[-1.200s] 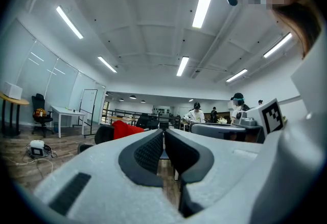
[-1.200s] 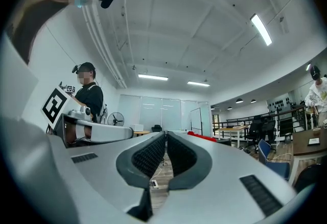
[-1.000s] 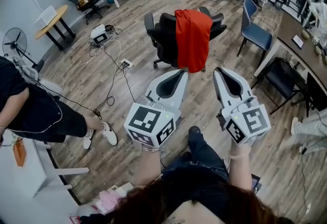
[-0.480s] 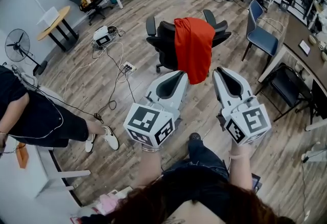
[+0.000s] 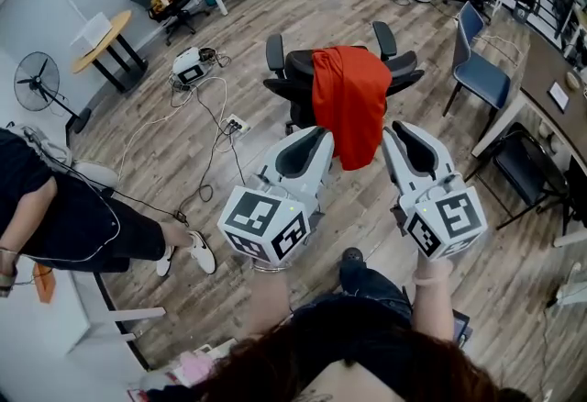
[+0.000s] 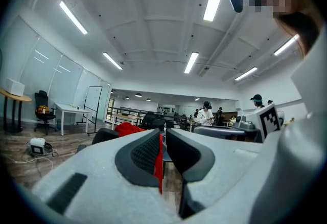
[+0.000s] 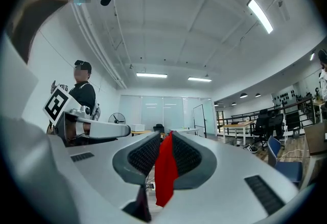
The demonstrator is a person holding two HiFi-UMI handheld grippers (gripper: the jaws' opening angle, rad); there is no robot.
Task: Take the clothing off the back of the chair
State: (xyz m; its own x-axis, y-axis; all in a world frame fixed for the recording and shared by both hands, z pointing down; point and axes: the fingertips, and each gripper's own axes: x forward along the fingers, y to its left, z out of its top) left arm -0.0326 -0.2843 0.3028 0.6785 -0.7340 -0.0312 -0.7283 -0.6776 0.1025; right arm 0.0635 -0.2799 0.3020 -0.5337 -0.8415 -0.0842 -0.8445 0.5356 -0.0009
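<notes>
The fingers (image 5: 308,152) of my grey two-jaw left gripper (image 5: 319,131) look all but closed in the head view. Those of the matching right gripper (image 5: 395,127) stand slightly apart and are opening. Neither has anything in it. Both aim at the orange-red cloth garment (image 5: 349,106). It is draped over the top edge of the back of a black swivel office chair (image 5: 292,72) on the wooden floor and hangs down the rear face on my side, ahead of both tips and apart from them. It looks plain, thin and limp, with soft folds running down its length. I judge it light and floppy, likely to sag and slide once freed. I would pinch it at the top edge where it folds over the back, one gripper towards each corner, then lift.

In the left gripper view the fingers (image 6: 145,152) leave only a slit with nothing gripped, and the garment (image 6: 127,128) shows beyond as a red hump on the chair's top edge.

In the right gripper view the ribbed fingers (image 7: 145,156) show a clear gap. The garment (image 7: 164,172) shows through it as a red strip beyond the tips, not pinched.
</notes>
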